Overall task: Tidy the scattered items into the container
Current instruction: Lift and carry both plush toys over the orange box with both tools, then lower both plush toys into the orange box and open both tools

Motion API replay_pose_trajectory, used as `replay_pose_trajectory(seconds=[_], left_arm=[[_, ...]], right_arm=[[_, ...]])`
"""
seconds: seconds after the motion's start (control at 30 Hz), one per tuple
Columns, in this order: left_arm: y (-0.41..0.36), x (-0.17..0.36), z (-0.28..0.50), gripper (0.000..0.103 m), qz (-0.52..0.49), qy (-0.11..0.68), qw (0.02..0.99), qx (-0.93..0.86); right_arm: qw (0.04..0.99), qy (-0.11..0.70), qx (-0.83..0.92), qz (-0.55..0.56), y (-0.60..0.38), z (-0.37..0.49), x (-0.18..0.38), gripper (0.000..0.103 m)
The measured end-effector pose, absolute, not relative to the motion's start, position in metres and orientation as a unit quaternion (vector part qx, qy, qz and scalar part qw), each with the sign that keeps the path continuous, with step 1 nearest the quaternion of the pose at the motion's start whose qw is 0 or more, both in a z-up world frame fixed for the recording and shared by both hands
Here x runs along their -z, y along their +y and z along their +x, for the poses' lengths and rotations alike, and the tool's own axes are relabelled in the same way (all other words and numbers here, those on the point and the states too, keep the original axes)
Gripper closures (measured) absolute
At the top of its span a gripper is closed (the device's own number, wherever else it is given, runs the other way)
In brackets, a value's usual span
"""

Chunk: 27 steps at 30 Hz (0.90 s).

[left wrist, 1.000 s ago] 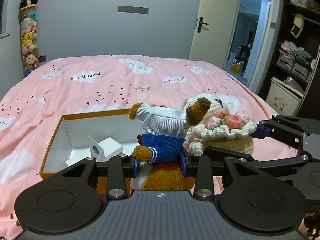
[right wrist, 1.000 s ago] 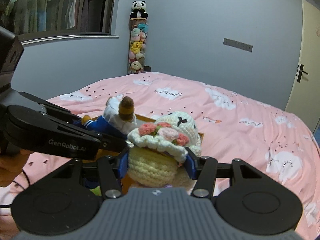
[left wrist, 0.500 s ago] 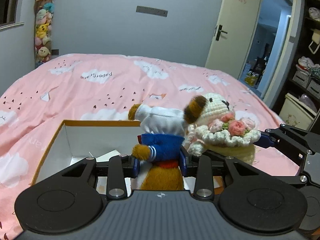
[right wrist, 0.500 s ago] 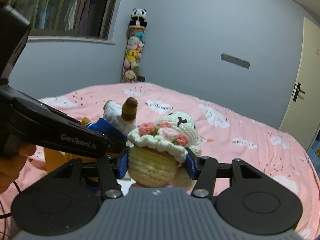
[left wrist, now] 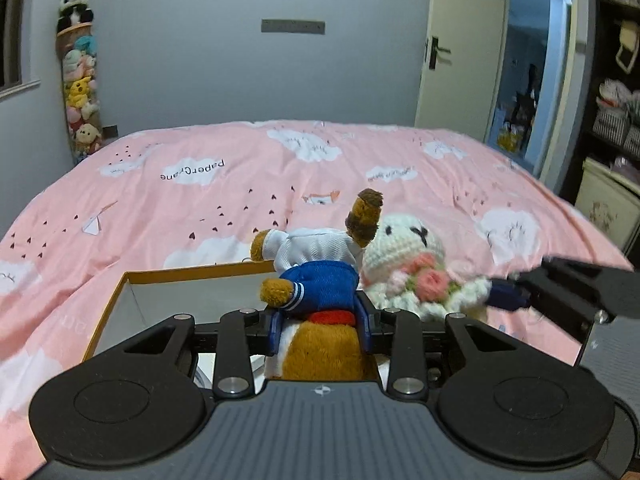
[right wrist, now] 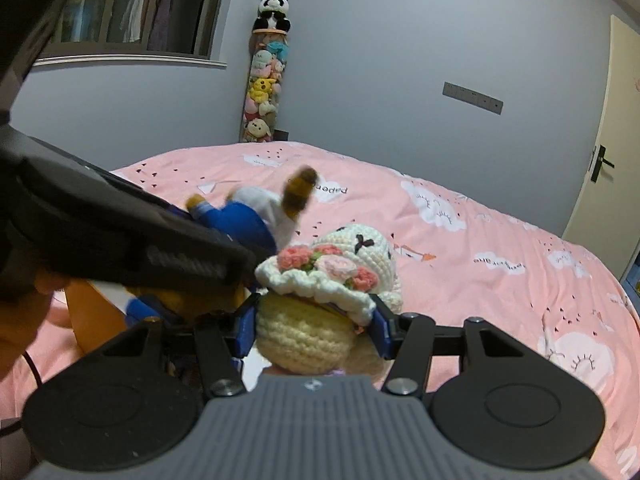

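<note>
My left gripper [left wrist: 320, 330] is shut on a brown plush dog [left wrist: 320, 284] in a white and blue sailor outfit and holds it above the orange-rimmed white box [left wrist: 120, 292] on the bed. My right gripper [right wrist: 316, 328] is shut on a cream crocheted doll [right wrist: 320, 320] with pink flowers, held just right of the dog. In the left wrist view the doll [left wrist: 404, 252] shows beside the dog. In the right wrist view the dog [right wrist: 248, 216] is blurred behind the left gripper's body. The box floor is mostly hidden.
The pink bedspread [left wrist: 240, 184] with cloud prints fills the scene. A tall tube of plush toys [left wrist: 78, 76] stands at the far wall. An open door [left wrist: 456, 60] and shelves [left wrist: 616, 92] are on the right.
Both grippers have lifted and tilted upward with their toys. The box now sits lower in the left wrist view and its white contents have gone out of sight.
</note>
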State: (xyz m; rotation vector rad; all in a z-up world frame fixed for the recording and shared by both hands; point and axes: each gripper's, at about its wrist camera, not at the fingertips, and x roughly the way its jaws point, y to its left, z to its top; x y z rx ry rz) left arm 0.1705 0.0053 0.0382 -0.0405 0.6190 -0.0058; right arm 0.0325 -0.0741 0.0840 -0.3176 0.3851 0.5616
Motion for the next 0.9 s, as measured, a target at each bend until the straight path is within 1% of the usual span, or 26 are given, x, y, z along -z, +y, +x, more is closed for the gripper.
replay_pose_trajectory(seconds=[0.13, 0.37, 0.5, 0.7, 0.9], left_arm=[[0.017, -0.036, 0.184, 0.063, -0.026, 0.338, 0.940, 0.032], [0.027, -0.034, 0.206, 0.063, -0.023, 0.394, 0.916, 0.066], [0.032, -0.026, 0.217, 0.063, -0.039, 0.419, 0.904, 0.069], [0.036, -0.014, 0.228, 0.063, -0.047, 0.436, 0.898, 0.046], [0.032, -0.012, 0.235, 0.064, -0.030, 0.430, 0.902, 0.035]], right_arm=[[0.925, 0.192, -0.277, -0.177, -0.070, 0.037, -0.080, 0.045], [0.919, 0.228, -0.278, -0.160, -0.072, 0.049, -0.070, 0.045], [0.915, 0.240, -0.279, -0.164, -0.068, 0.051, -0.066, 0.045], [0.908, 0.267, -0.282, -0.157, -0.064, 0.054, -0.062, 0.045], [0.904, 0.293, -0.276, -0.146, -0.059, 0.057, -0.058, 0.045]])
